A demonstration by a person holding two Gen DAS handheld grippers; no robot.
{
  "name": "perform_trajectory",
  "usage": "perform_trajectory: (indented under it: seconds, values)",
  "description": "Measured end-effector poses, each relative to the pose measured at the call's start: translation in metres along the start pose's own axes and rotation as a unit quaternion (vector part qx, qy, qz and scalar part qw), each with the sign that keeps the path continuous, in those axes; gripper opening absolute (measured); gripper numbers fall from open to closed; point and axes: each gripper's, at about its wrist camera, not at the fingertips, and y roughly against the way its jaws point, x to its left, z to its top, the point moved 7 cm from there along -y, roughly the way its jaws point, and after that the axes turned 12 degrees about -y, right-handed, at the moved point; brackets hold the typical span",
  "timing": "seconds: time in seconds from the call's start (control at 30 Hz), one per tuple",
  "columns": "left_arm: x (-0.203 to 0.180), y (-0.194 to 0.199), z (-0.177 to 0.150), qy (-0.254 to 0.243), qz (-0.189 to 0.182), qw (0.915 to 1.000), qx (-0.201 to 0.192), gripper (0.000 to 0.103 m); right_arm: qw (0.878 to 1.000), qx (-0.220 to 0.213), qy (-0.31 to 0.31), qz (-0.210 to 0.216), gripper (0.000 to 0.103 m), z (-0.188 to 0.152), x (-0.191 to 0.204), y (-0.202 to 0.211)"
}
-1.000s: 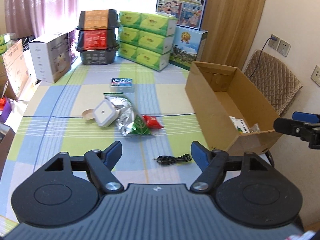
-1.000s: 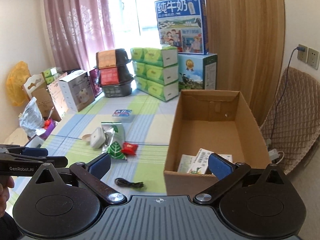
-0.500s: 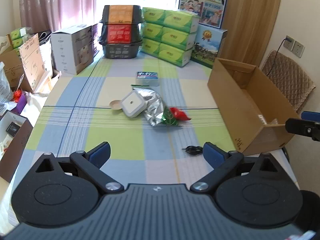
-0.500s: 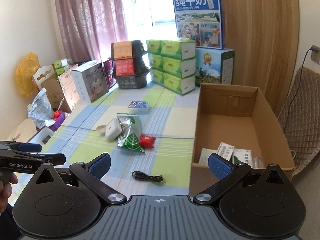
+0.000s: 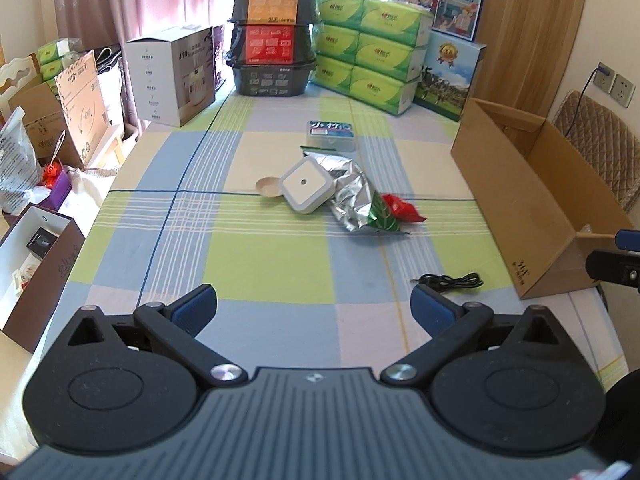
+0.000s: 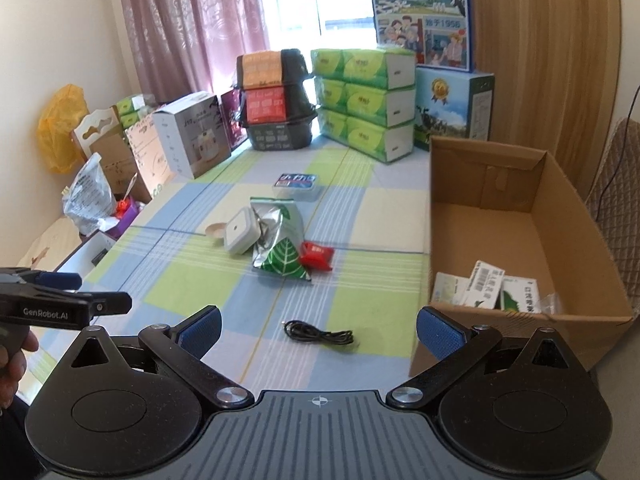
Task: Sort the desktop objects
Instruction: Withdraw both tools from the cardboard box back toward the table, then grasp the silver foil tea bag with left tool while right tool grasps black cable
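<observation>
A: While both grippers hang over the near edge of the checked-cloth bench (image 5: 256,256), jaws spread wide and holding nothing, the sorting looks barely under way; only a few paper packets (image 6: 486,290) lie in the open brown cardboard box (image 6: 560,248) at the right

B: What would trip the right gripper (image 6: 318,330) first?

A: Probably the thin black coiled cable (image 6: 318,336) nearest it. It lies flat on the cloth, so the jaws could close over it and catch fabric, or lift one loop and drag the rest

B: And the left gripper (image 5: 314,306)?

A: The white square plastic device (image 5: 306,192) touches the crinkled silver foil pouch (image 5: 354,196), with a small red wrapper (image 5: 402,210) tucked against it. A careless grab there may shove the neighbours or pinch slippery foil
</observation>
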Motion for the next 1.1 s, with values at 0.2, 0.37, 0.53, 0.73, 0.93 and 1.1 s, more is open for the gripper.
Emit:
perform_trajectory:
  seconds: [0.2,0.37,0.53,0.73,0.93,1.1]
  values:
    - [0.004,-0.021,-0.005,-0.013,-0.003,0.9999,0.011,0.101,1.000,0.023,0.010,0.009,0.101,-0.017,0.006,-0.025]
    - [0.007,-0.041,-0.007,-0.022,-0.006,0.9996,0.018,0.101,0.998,0.046,0.032,0.011,0.101,-0.030,0.009,-0.048]
    - [0.010,-0.064,-0.011,-0.027,-0.013,0.9992,0.028,0.101,0.994,0.058,0.088,0.012,0.101,-0.039,0.015,-0.069]
    - [0.014,-0.095,-0.013,-0.026,-0.025,0.9987,0.035,0.101,0.985,0.086,0.147,0.012,0.067,-0.045,0.012,-0.107]
    - [0.014,-0.119,-0.003,-0.032,-0.038,0.9984,0.027,0.101,0.974,0.108,0.199,0.008,0.062,-0.054,0.001,-0.148]
    - [0.018,-0.132,0.005,0.002,-0.068,0.9975,0.021,0.101,0.971,0.114,0.210,0.001,0.057,-0.059,-0.007,-0.175]
